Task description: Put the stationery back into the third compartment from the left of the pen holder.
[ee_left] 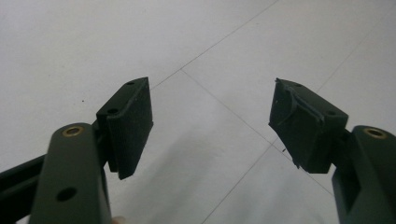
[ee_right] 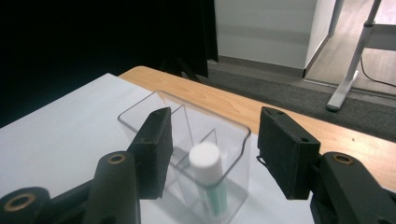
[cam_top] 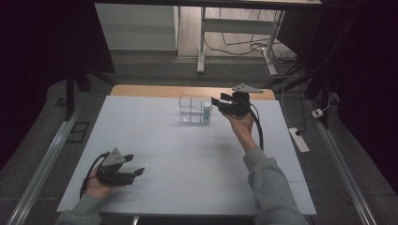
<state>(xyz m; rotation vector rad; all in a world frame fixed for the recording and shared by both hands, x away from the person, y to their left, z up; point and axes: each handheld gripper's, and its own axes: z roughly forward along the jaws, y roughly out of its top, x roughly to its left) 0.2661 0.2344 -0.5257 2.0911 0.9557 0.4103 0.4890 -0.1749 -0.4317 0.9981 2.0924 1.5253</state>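
Right claw (ee_right: 210, 154) over the clear box (ee_right: 140, 105) near the far edge of the table (cam_top: 155, 140), jaws wide and apart from the bottle (ee_right: 208, 179), nothing pinched between them. White-capped bottle upright in the near corner compartment of the box, cap just below and between the pads (ee_right: 156, 149) in the right gripper view. Seen from above, right claw (cam_top: 217, 104) just beside the box (cam_top: 195, 109), at its right wall, bottle (cam_top: 207, 111) against that side. Step in hand, by the look of it: letting go after dropping the bottle into its compartment. Next, probably: lifting straight up and drawing back toward the near edge, without catching cap or box wall. Left claw (cam_top: 136, 172) resting near the front left corner of the table, jaws wide (ee_left: 210, 130), empty, over bare tabletop.
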